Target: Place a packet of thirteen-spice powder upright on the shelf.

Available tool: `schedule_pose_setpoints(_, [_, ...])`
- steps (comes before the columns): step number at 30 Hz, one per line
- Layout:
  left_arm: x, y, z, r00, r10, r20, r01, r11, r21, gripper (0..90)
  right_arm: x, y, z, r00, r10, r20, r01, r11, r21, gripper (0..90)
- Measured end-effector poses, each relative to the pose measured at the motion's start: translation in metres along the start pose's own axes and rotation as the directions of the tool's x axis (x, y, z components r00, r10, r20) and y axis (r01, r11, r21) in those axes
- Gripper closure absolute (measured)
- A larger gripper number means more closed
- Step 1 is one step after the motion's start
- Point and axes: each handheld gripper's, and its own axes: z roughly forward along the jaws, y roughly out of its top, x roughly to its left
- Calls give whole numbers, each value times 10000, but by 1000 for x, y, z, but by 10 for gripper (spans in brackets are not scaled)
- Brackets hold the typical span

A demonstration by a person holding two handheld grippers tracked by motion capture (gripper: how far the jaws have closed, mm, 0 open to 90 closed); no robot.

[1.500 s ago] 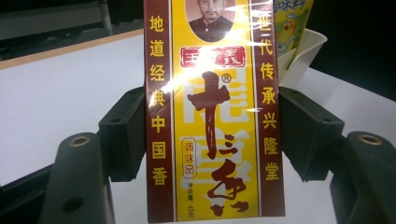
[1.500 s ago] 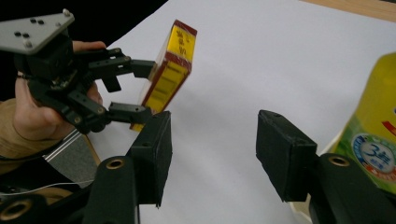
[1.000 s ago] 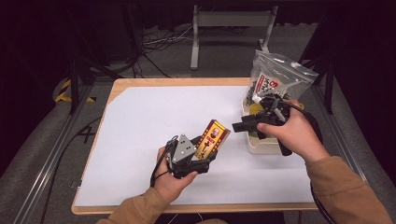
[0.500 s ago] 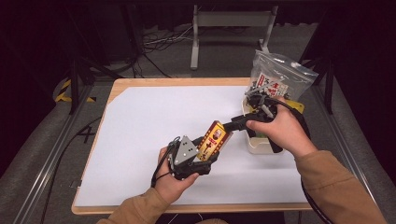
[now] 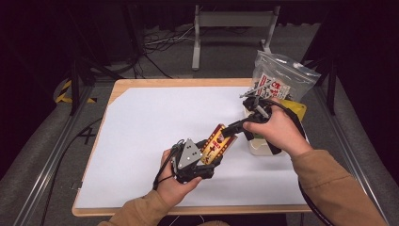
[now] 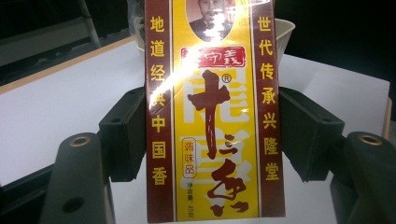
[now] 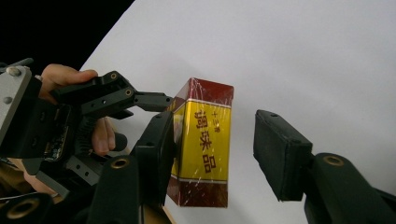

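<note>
A yellow and maroon seasoning box (image 5: 217, 143) with Chinese print is held tilted above the white table sheet. My left gripper (image 5: 209, 159) is shut on its lower part, and both pads press the box's sides (image 6: 212, 116). My right gripper (image 5: 229, 128) comes from the right, its jaws straddling the box's upper end (image 7: 203, 144). Those jaws have just been closing with the box between them. In the right gripper view one pad (image 7: 159, 140) lies against the box, while the other pad (image 7: 280, 151) stands clear of it.
A white bowl-like container (image 5: 256, 147) sits on the table by the right hand. A clear bag of packets (image 5: 280, 77) stands behind it at the back right corner, with a yellow item (image 5: 295, 108) beside it. The white sheet (image 5: 155, 117) spreads to the left.
The right hand has moved left from over the white container to the box's upper end, and its jaws have narrowed around it. The left hand and box have stayed put.
</note>
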Motion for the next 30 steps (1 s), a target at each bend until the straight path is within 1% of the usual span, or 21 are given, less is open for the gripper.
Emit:
schedule_pose_setpoints(1, [0,0,-1,10000,87,12,-87,10000,12,324,-1,0,1,9999,55,-117,-54,10000,83,502])
schedule_pose_setpoints(3, [0,1,-1,10000,77,39,-77,9999,-65,324,-3,0,4,9974,469,-546,-451,9984,336,507])
schedule_pose_setpoints(4, [0,1,-1,9999,101,24,-101,9999,-75,324,-4,1,5,9969,528,-578,-508,9981,358,507])
schedule_pose_setpoints(6, [0,1,-1,9999,138,68,-138,9999,-58,324,-6,1,6,9941,697,-836,-655,9965,520,537])
schedule_pose_setpoints(9, [-1,0,-1,9999,128,60,-128,9999,-47,324,-7,2,6,9915,806,-1024,-741,9951,659,590])
schedule_pose_setpoints(11, [-1,0,-1,9997,244,16,-244,9997,-29,324,-6,2,7,9894,825,-1198,-729,9939,827,632])
schedule_pose_setpoints(12, [-1,0,0,9994,334,-9,-334,9994,-16,324,-6,1,7,9895,823,-1191,-725,9937,851,639])
schedule_pose_setpoints(15, [0,-1,1,9993,371,-21,-371,9993,10,324,-6,1,6,9882,910,-1230,-801,9926,911,662])
schedule_pose_setpoints(18, [-1,-2,2,9994,346,-1,-346,9994,45,324,-5,1,6,9893,844,-1188,-737,9930,921,666])
schedule_pose_setpoints(20, [-1,-2,2,9990,440,-32,-440,9989,129,322,-4,1,7,9905,750,-1157,-644,9936,926,669])
schedule_pose_setpoints(24, [-1,-1,1,9991,420,-40,-420,9991,71,316,-5,1,7,9881,811,-1309,-699,9936,885,679])
schedule_pose_setpoints(27, [0,0,1,9992,402,76,-402,9992,34,303,-5,1,6,9865,857,-1393,-752,9940,794,684])
schedule_pose_setpoints(28, [2,2,0,9992,202,333,-205,9998,76,303,-4,1,5,9863,850,-1416,-742,9941,796,685])
schedule_pose_setpoints(30, [3,2,-1,9984,171,538,-179,9997,150,228,-2,2,2,9904,530,-1280,-437,9963,739,686])
